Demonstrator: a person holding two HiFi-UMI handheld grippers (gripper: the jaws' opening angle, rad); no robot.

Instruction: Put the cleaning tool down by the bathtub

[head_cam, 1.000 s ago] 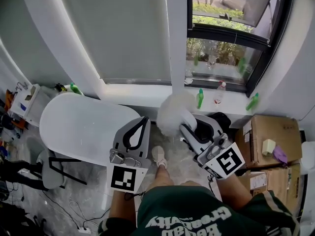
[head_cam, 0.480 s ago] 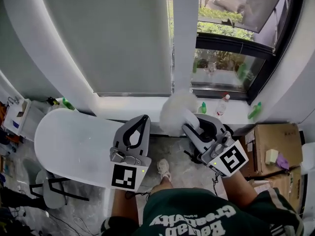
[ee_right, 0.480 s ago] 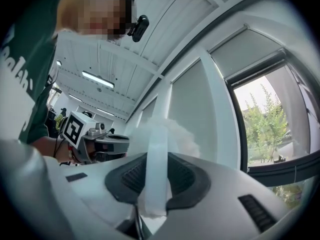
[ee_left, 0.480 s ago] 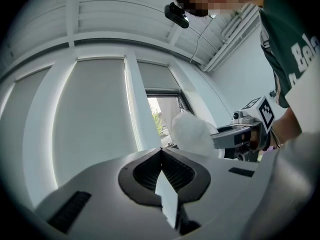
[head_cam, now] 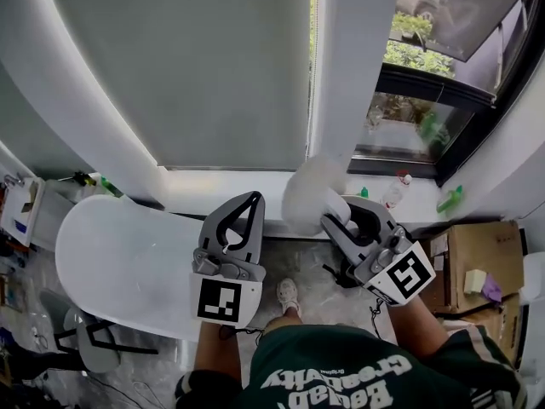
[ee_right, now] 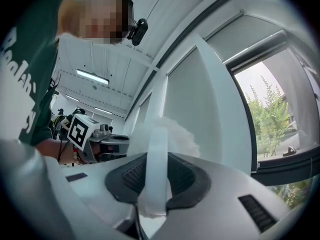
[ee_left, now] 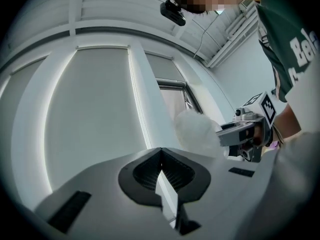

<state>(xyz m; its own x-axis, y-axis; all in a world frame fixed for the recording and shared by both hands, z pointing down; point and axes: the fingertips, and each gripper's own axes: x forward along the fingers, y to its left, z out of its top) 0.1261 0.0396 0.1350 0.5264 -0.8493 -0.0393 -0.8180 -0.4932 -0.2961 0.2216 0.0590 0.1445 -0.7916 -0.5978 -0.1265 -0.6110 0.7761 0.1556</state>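
The cleaning tool is a fluffy white duster (head_cam: 312,192) on a flat white handle (ee_right: 157,170). My right gripper (head_cam: 335,221) is shut on that handle, and the fluffy head (ee_right: 171,133) sticks out ahead of the jaws towards the window wall. My left gripper (head_cam: 253,198) is held level beside it, shut with nothing between its jaws (ee_left: 161,152). The white bathtub (head_cam: 119,254) lies below and to the left of the left gripper. From the left gripper view the duster (ee_left: 197,132) and the right gripper (ee_left: 246,134) show at the right.
A white sill under the blind carries green bottles (head_cam: 450,199) and a clear bottle (head_cam: 397,189). Cardboard boxes (head_cam: 470,256) stand at the right. The person's shoe (head_cam: 288,295) is on the marbled floor between tub and boxes. A grey stool (head_cam: 83,341) stands lower left.
Both grippers and the duster have moved forward towards the window wall. The bathtub now sits closer under the left gripper and the boxes have slid towards the right edge.
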